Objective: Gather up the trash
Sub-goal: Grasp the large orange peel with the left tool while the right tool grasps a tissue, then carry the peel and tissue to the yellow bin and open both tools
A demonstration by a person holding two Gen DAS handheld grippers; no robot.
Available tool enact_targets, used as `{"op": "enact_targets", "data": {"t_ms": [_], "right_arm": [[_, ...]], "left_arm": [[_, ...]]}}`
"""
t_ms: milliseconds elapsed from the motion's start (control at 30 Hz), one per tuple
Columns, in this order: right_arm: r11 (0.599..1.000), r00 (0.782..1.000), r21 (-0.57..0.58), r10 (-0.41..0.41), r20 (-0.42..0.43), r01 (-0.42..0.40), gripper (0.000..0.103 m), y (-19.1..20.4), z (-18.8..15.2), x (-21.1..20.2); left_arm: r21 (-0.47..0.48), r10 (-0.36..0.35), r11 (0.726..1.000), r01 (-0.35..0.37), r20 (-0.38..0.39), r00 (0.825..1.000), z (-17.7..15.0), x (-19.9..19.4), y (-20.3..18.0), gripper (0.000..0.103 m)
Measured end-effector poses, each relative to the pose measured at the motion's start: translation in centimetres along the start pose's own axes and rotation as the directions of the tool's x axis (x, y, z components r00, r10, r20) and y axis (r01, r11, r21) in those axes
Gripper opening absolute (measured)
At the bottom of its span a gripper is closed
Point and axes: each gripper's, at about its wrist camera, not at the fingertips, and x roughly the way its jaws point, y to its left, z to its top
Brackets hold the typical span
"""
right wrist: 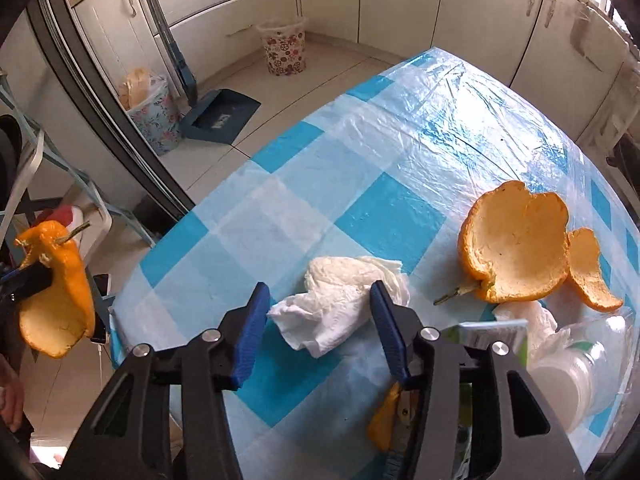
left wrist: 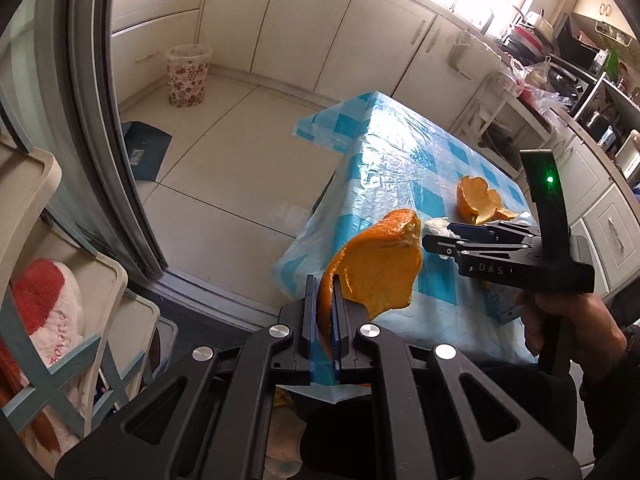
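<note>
The left gripper (left wrist: 325,312) is clamping a piece of orange peel (left wrist: 376,264) between nearly closed jaws — held off the edge of the table (right wrist: 392,208). The right gripper (right wrist: 318,308) is standing partly open, straddling a crumpled white tissue (right wrist: 340,308) lying on the checked cloth — pad contact is not discernible. More peel (right wrist: 520,248) is resting nearby.

Table cover (right wrist: 400,208): thin plastic film, glossy, wrinkled, over blue-and-white check. Orange peel (right wrist: 516,244): pith side matt, slightly fibrous (outer rind smoother, faint sheen). Crumpled tissue (right wrist: 340,312): soft white paper, matt. Right gripper (right wrist: 318,332): matt black plastic body, ribbed blue pads, polished metal rivets.
</note>
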Motion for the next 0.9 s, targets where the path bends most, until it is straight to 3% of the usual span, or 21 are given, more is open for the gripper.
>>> {"op": "enact_targets", "data": {"t_ms": [33, 100, 233, 400, 567, 733, 900], "right_arm": [[1.000, 1.000, 0.003, -0.009, 0.010, 0.009, 0.031, 0.1, 0.0, 0.0], [1.000, 1.000, 0.020, 0.014, 0.019, -0.014, 0.019, -0.4, 0.1, -0.1], [0.995, 0.991, 0.036, 0.083, 0.109, -0.088, 0.017, -0.9, -0.4, -2.9], [0.977, 0.948, 0.061, 0.183, 0.259, -0.205, 0.017, -1.7, -3.4, -9.4], [0.962, 0.919, 0.168, 0.139, 0.369, -0.214, 0.017, -5.5, -10.4, -15.7], [0.909, 0.918, 0.393, -0.033, 0.396, -0.137, 0.017, -12.3, -20.8, -20.5], [0.791, 0.920, 0.611, -0.207, 0.334, -0.044, 0.017, -18.8, -31.1, -23.2]], "left_arm": [[-0.001, -0.001, 1.000, 0.001, -0.001, 1.000, 0.0, 0.1, 0.1, 0.006], [-0.001, -0.005, 1.000, 0.005, -0.003, 1.000, -0.1, 0.0, 0.1, 0.006], [0.009, -0.010, 1.000, 0.010, 0.005, 1.000, 0.0, -0.5, -0.5, 0.006], [0.045, -0.051, 0.998, 0.050, 0.016, 0.999, 0.2, -1.6, -2.7, 0.006], [0.149, -0.137, 0.980, 0.135, 0.002, 0.991, -0.1, -2.3, -8.7, 0.006], [0.292, -0.259, 0.919, 0.266, -0.062, 0.964, -1.1, -2.2, -18.4, 0.006], [0.434, -0.346, 0.813, 0.388, -0.176, 0.922, -3.4, -1.4, -30.1, 0.006]]}}
